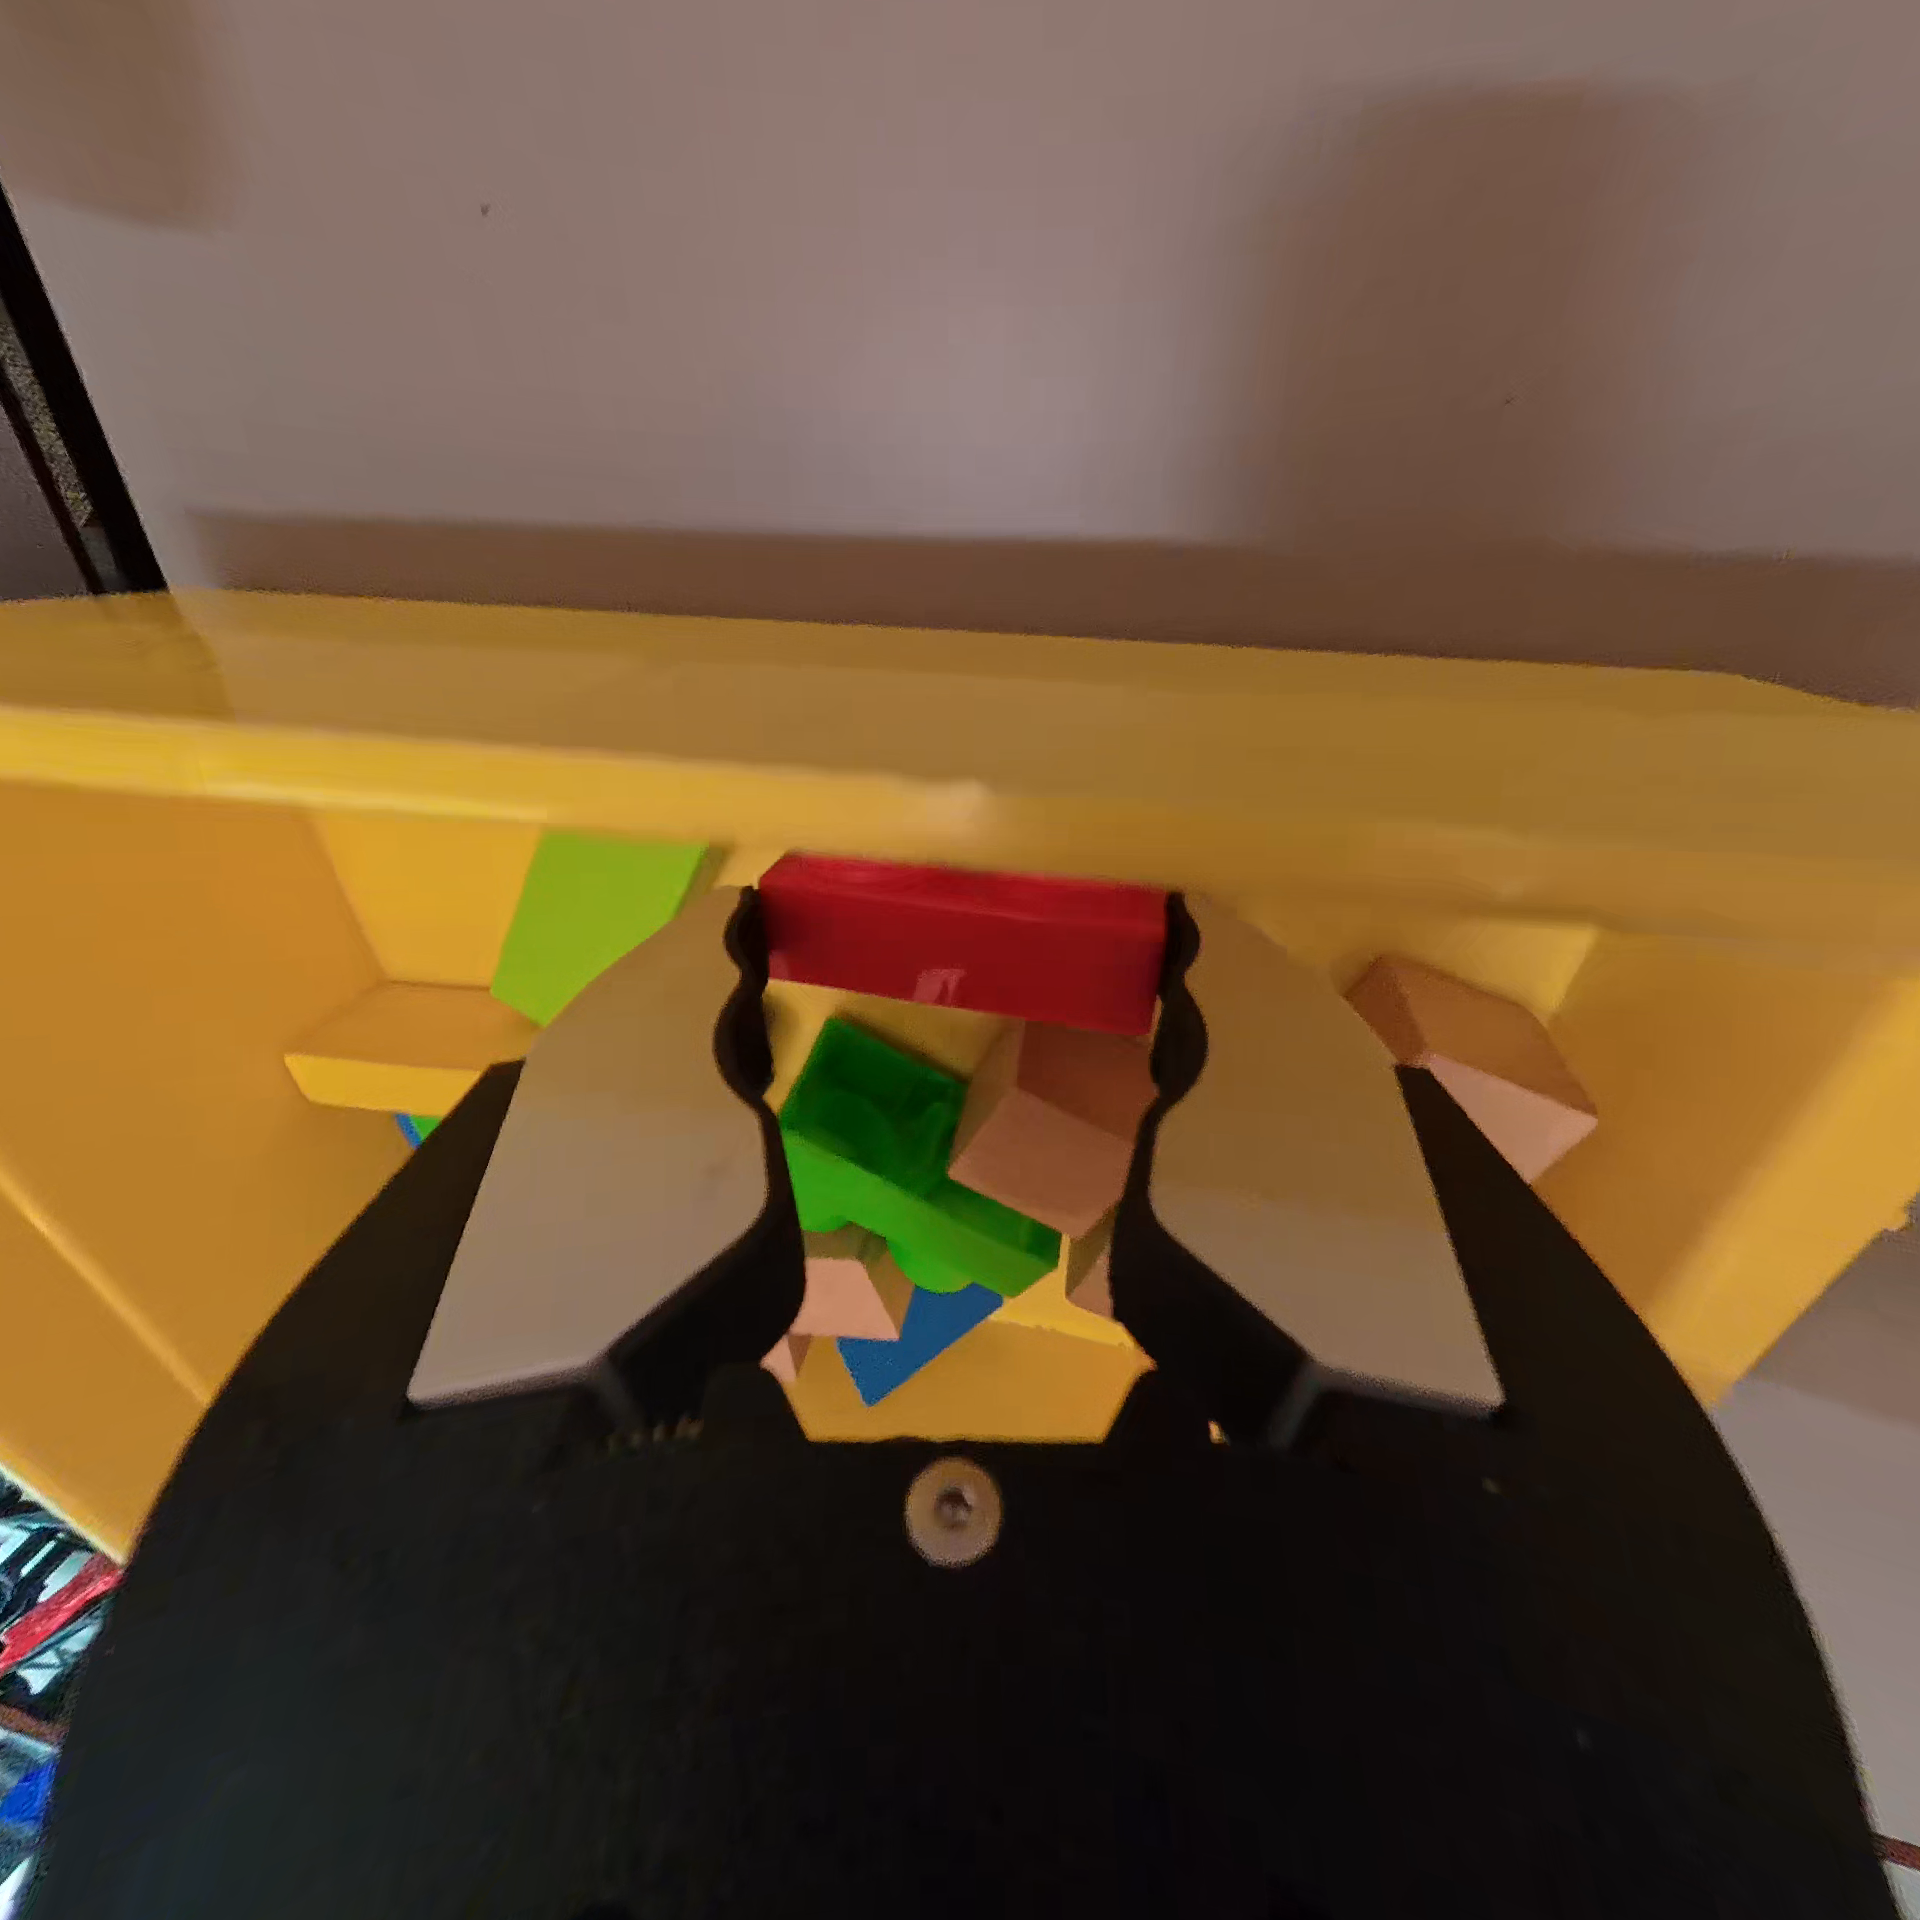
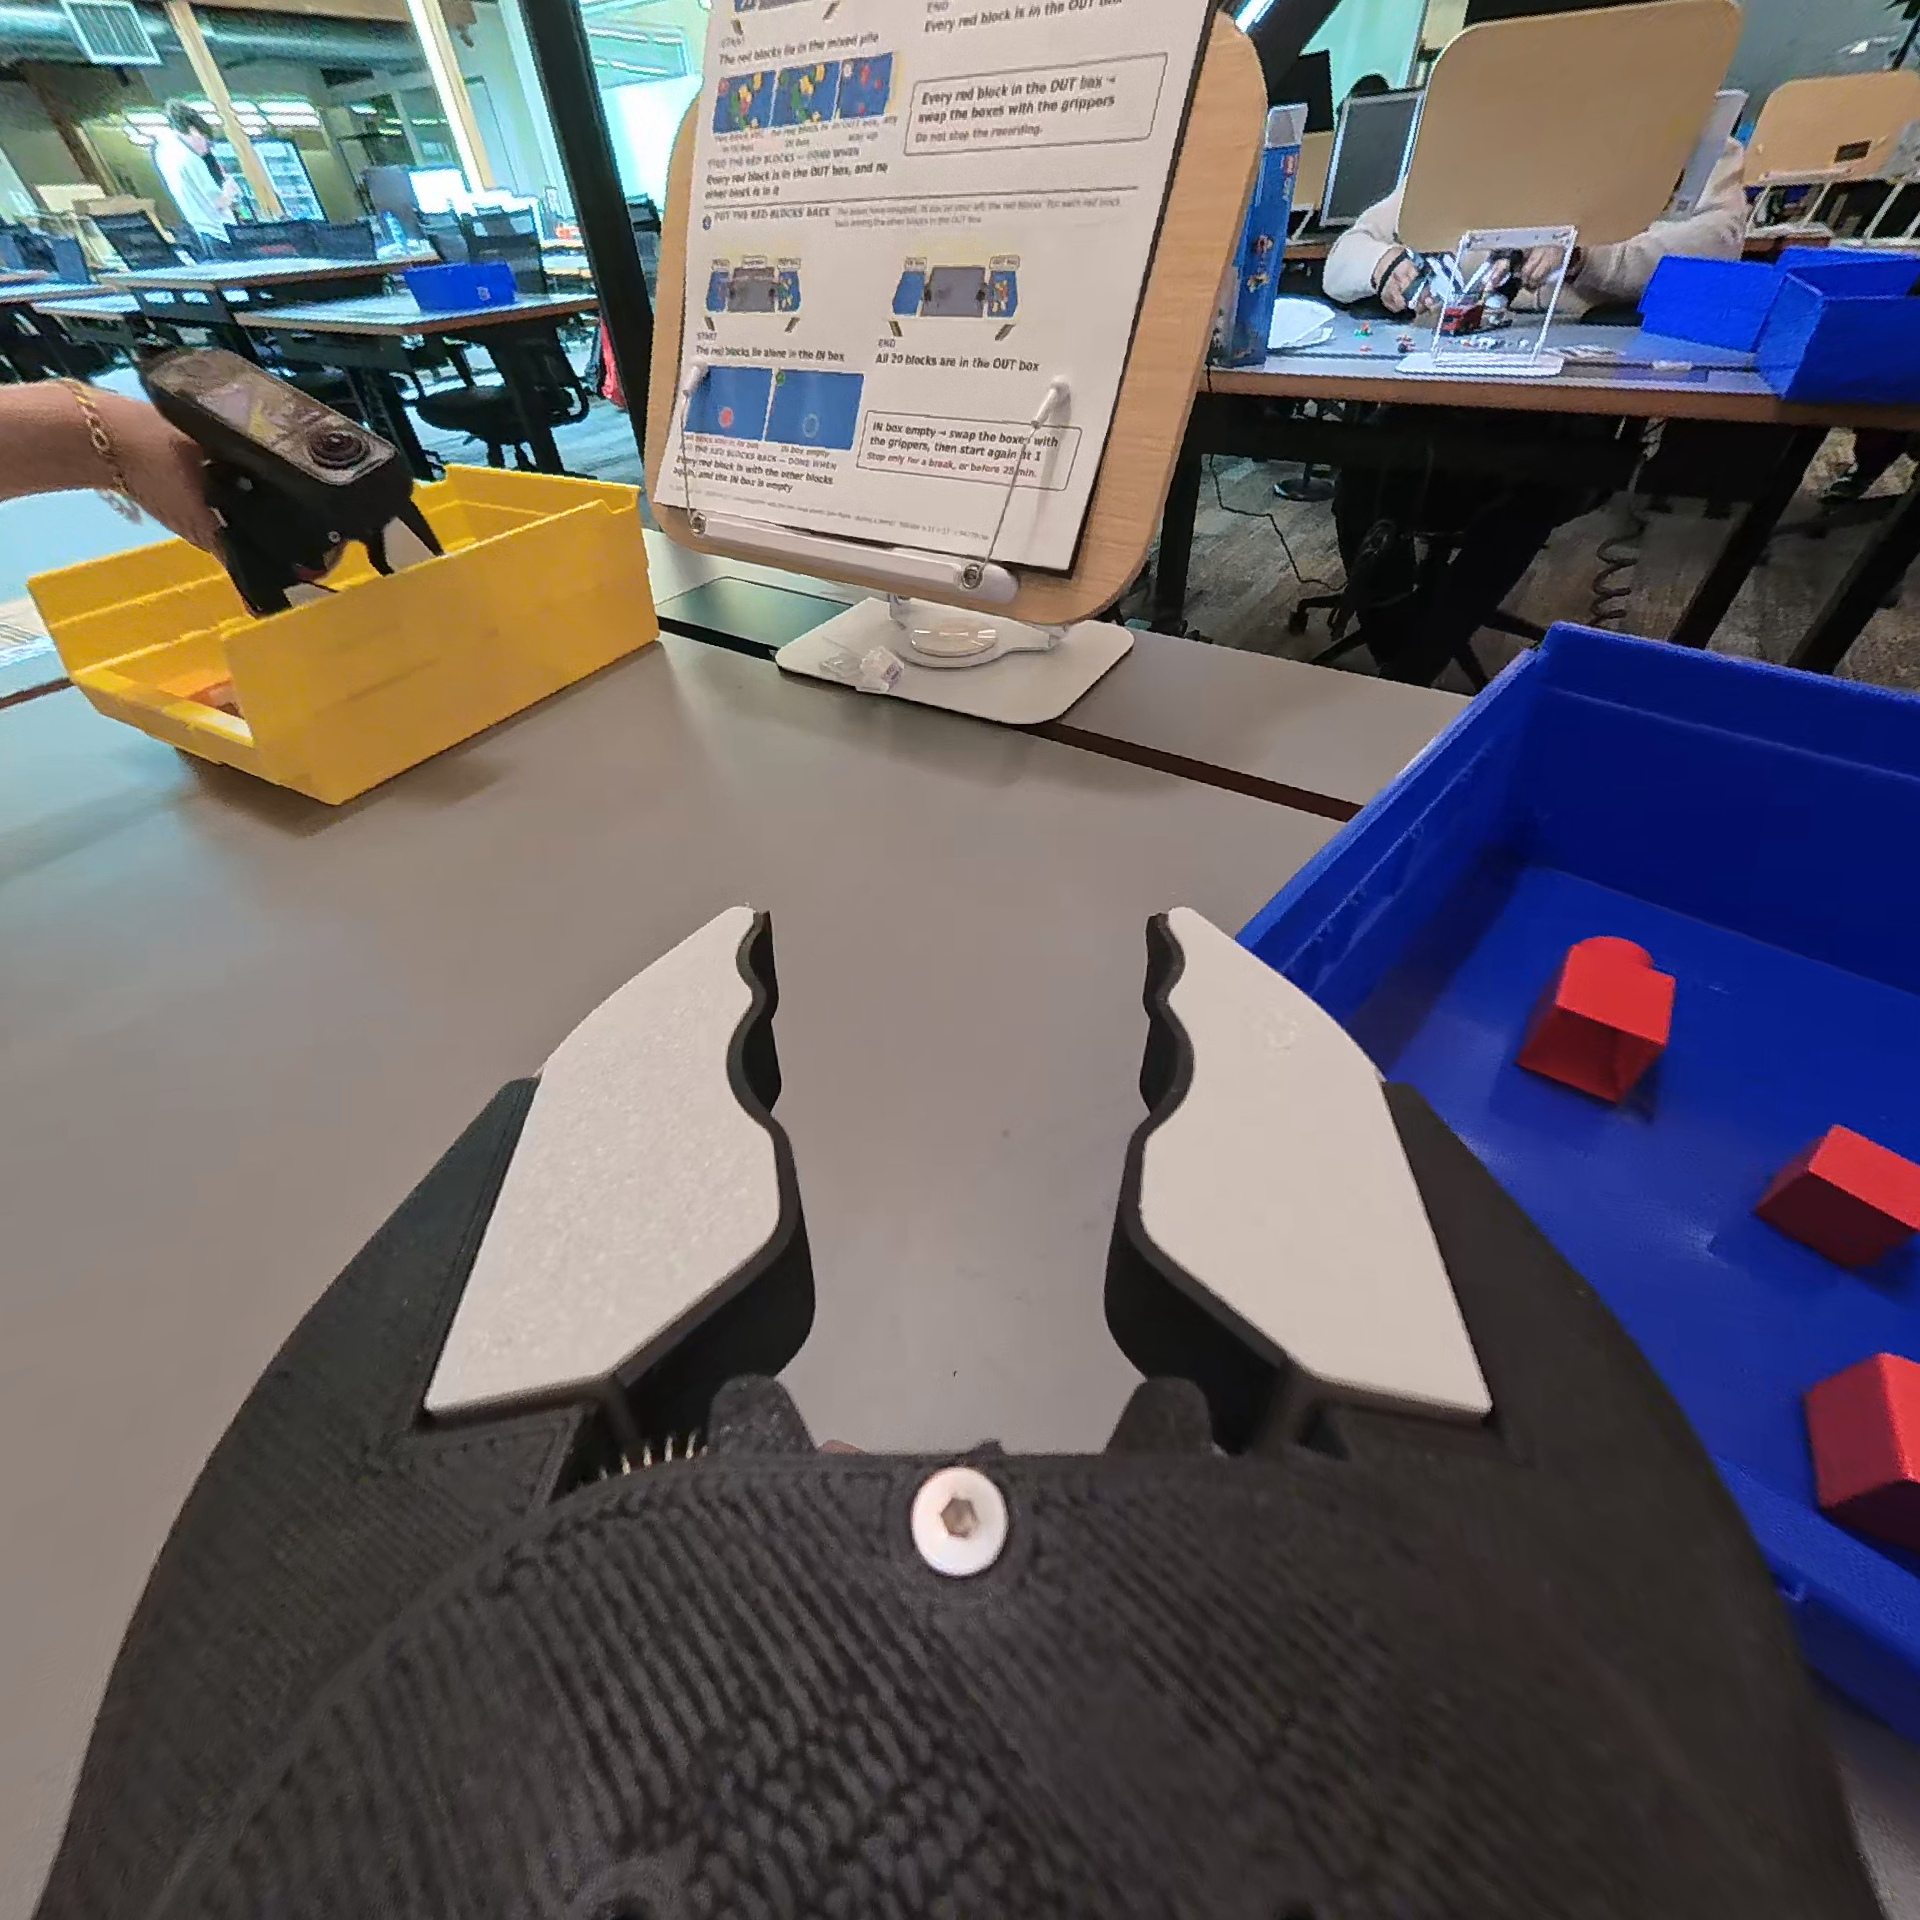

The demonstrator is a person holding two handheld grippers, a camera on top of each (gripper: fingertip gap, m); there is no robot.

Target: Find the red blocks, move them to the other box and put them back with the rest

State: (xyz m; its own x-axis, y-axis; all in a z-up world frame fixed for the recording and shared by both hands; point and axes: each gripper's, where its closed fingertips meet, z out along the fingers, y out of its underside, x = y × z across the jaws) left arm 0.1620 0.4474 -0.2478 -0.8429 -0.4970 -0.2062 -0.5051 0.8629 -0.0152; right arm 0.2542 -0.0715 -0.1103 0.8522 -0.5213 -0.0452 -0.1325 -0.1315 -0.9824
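In the left wrist view my left gripper (image 1: 961, 940) is inside the yellow box (image 1: 935, 727), near its far wall. It is shut on a long red block (image 1: 961, 951), with one pad on each end. The right wrist view shows this gripper (image 2: 332, 582), held by a hand and dipped into the yellow box (image 2: 416, 644) at the far left. My right gripper (image 2: 958, 966) is open and empty above the grey table (image 2: 727, 883), just left of the blue box (image 2: 1558, 727). Three red blocks (image 2: 1600, 1018) (image 2: 1839, 1195) (image 2: 1870, 1455) lie on the blue box's floor.
Under the red block the yellow box holds a green studded brick (image 1: 883, 1143), wooden blocks (image 1: 1049, 1132), a light green block (image 1: 592, 914) and a blue piece (image 1: 914, 1340). A stand with an instruction sheet (image 2: 935, 312) is at the table's far edge between the boxes.
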